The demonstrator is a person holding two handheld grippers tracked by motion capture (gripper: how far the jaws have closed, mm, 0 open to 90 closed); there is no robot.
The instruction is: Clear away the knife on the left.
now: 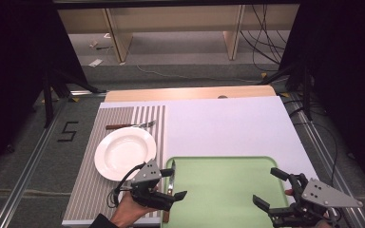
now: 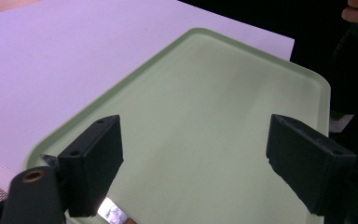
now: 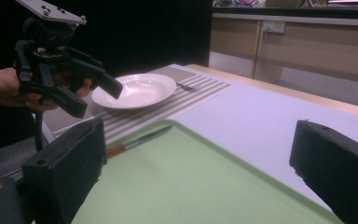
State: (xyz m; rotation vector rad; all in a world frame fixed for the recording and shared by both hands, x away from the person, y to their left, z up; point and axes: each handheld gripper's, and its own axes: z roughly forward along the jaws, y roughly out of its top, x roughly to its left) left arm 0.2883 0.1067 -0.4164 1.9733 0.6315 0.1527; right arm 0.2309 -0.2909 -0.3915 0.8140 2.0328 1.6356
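A pale green tray (image 1: 223, 190) lies at the table's near edge. A knife (image 1: 171, 176) with a brown handle rests along the tray's left rim; its blade (image 2: 112, 212) shows just under my left jaw. My left gripper (image 1: 175, 183) hovers open over that left edge, with nothing between its jaws (image 2: 196, 154). My right gripper (image 1: 267, 186) hangs open over the tray's right part, also holding nothing. Its own view looks across the tray (image 3: 177, 186) to the knife (image 3: 135, 142) and to the left gripper (image 3: 98, 98).
A white plate (image 1: 125, 152) sits on a striped placemat (image 1: 88, 185) left of the tray, with a fork (image 1: 130, 125) beyond it. A white sheet (image 1: 228, 123) covers the table. Shelving legs and cables stand on the floor behind the table.
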